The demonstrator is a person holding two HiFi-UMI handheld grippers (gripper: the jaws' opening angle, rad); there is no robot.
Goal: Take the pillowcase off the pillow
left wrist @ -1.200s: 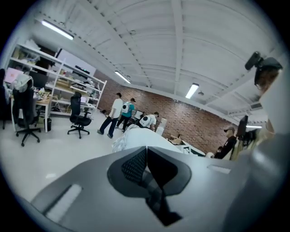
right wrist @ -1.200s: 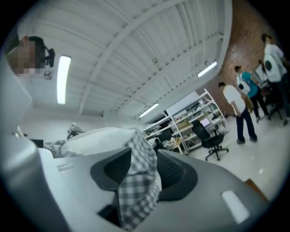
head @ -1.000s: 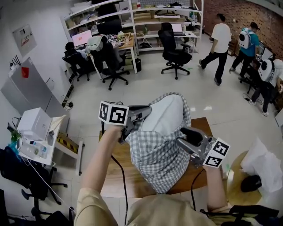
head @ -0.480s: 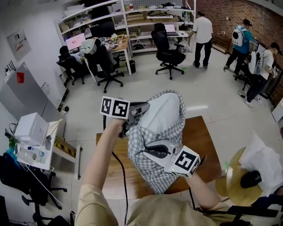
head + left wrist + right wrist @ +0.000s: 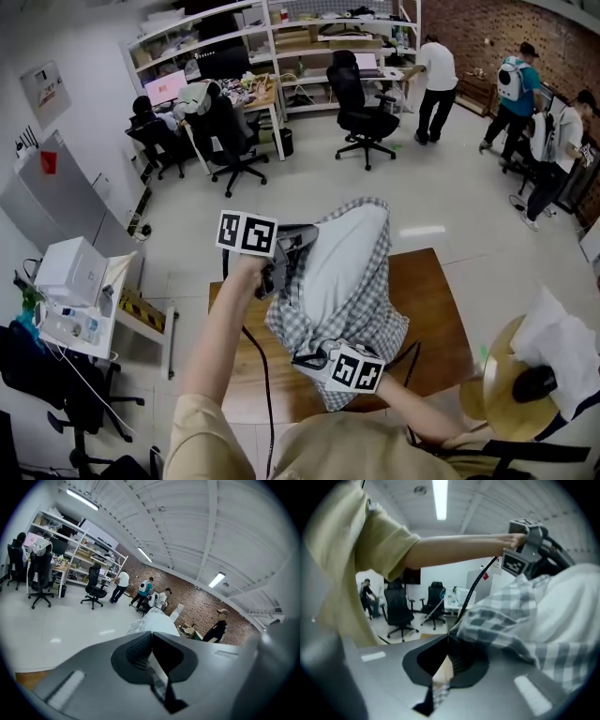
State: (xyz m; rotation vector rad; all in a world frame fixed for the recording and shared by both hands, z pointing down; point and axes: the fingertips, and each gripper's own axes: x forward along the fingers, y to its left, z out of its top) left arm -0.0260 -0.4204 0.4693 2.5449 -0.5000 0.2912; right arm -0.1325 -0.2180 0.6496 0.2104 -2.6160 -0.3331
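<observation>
A white pillow (image 5: 342, 248) stands on end on the brown table (image 5: 441, 300), its top bare. The grey checked pillowcase (image 5: 352, 314) wraps its sides and lower part. My left gripper (image 5: 286, 255) is at the pillow's upper left side, shut, with checked cloth pinched between the jaws (image 5: 151, 637); the pillow (image 5: 159, 619) rises just beyond them. My right gripper (image 5: 307, 356) is low at the near end of the pillowcase (image 5: 506, 616), shut on a fold of the checked cloth (image 5: 449, 641).
Black office chairs (image 5: 361, 112) and shelves stand at the back. Several people (image 5: 436, 75) are at the back right. A cart with a white box (image 5: 70, 272) is at the left, and a round table (image 5: 506, 375) with white bags at the right.
My right gripper swung from the pillow's right side down and left to the pillowcase's near end and shut on the cloth. The left gripper kept its hold.
</observation>
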